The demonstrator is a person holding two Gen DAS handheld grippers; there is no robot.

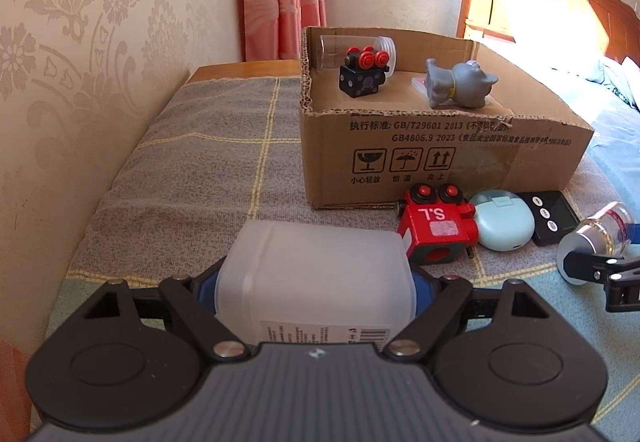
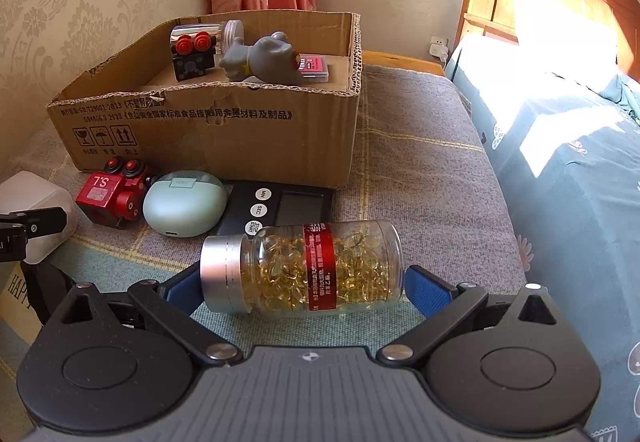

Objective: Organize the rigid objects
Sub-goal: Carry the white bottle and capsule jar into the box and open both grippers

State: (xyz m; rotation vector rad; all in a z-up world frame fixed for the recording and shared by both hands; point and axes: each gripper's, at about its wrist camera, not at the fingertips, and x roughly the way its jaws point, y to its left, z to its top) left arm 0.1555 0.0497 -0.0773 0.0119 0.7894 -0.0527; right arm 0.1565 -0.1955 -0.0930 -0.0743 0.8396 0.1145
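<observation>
My left gripper (image 1: pixel 316 282) is shut on a frosted white plastic container (image 1: pixel 316 274) in front of the cardboard box (image 1: pixel 440 161). My right gripper (image 2: pixel 302 282) has its blue fingers at both ends of a clear bottle of yellow capsules (image 2: pixel 320 270) with a silver cap, lying sideways; the right pad (image 2: pixel 428 292) shows a small gap. The box (image 2: pixel 240 129) holds a black toy with red knobs (image 1: pixel 366 75), a grey figurine (image 1: pixel 458 81), a clear jar (image 1: pixel 356 49) and a pink case (image 2: pixel 314 67).
A red toy block (image 1: pixel 438 230), a mint earbud case (image 1: pixel 502 219) and a black timer (image 1: pixel 548 215) lie in front of the box on a grey checked cloth (image 1: pixel 200 169). A wall is at the left, a bed (image 2: pixel 568 169) at the right, and a pink curtain behind.
</observation>
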